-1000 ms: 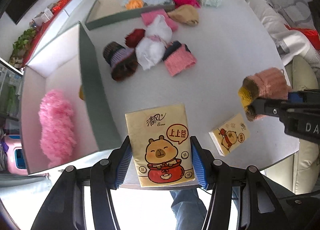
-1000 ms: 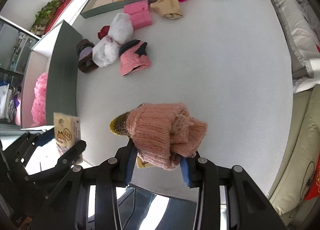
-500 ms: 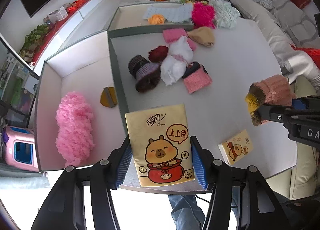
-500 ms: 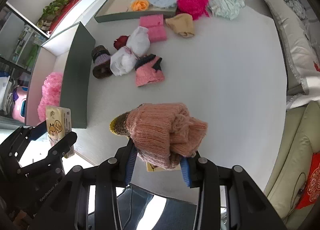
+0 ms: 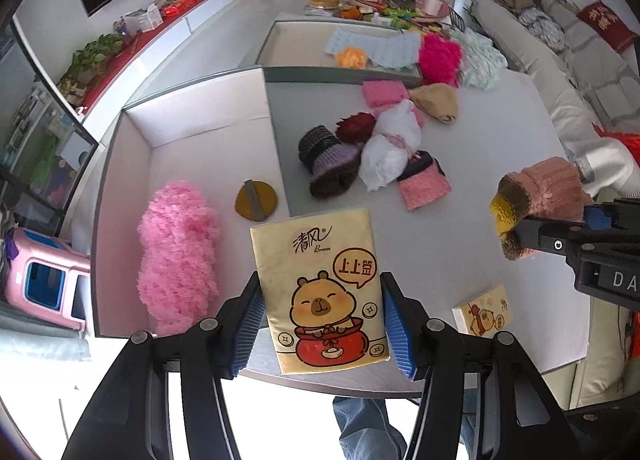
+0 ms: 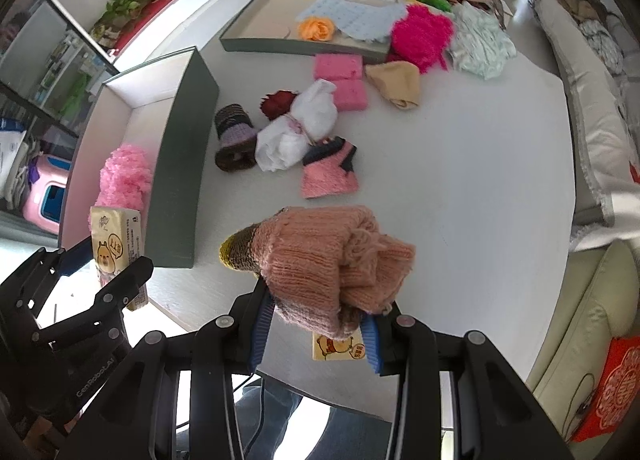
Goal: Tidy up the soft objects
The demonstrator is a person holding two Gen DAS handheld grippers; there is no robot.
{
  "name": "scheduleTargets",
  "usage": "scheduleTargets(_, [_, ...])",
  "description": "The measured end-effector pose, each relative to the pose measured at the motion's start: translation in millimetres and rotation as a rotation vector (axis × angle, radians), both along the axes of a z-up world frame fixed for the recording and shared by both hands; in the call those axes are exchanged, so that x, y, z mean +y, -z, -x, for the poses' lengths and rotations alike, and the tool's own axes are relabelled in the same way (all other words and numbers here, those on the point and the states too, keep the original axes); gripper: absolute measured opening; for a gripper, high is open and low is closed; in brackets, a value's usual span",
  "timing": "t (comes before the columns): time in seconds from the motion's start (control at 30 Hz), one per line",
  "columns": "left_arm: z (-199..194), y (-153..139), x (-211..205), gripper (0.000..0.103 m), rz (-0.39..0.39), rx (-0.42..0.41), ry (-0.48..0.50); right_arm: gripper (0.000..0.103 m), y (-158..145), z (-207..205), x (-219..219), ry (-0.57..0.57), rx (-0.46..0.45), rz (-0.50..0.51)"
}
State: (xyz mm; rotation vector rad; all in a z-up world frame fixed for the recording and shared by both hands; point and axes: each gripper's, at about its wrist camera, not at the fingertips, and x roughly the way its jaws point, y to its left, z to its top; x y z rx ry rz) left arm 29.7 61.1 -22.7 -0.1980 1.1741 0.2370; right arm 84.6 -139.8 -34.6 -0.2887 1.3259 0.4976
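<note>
Left jaws point(image 5: 322, 324) clamped on upright tissue pack point(image 5: 320, 288), open box point(image 5: 192, 124) just beyond, far-left. Right jaws point(image 6: 316, 334) pinched shut on pink knit sock point(image 6: 324, 260), above counter point(image 6: 460, 180), box well left.

Ahead of me, bare table point(image 6: 460, 188) lies open on the right; a heap of knitwear point(image 6: 288, 136) and the box wall point(image 6: 180, 164) crowd the left.

Tissue pack point(image 5: 320, 292) reads "清风 Breeze" and "上上签"; left gripper point(image 6: 94, 376) body reads "GenRobot.AI"
</note>
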Motion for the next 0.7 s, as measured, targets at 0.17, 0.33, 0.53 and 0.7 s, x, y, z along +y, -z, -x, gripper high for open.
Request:
scheduleTargets(0.17, [3.5, -2.4, 15.0, 0.057, 0.006, -0.013, -0.042, 0.042, -5.2, 0.7, 19.1, -0.045, -0.011, 0.006])
scheduleTargets(0.33, [6.7, -2.1, 28.4, 0.057, 0.012, -0.018, -0.082, 0.042, -8.8, 0.4, 37.0, -0.086, -0.019, 0.011])
scheduleTargets(0.53, [9.3, -2.8, 44.2, 0.057, 0.021, -0.028, -0.134, 0.042, -11.8, 0.1, 58.4, -0.139, -0.028, 0.023])
scheduleTargets(0.7, [12.4, -4.5, 58.4, 0.057, 0.027, -0.039, -0.183, 0.042, -17.7, 0.1, 77.3, -0.19, -0.05, 0.028])
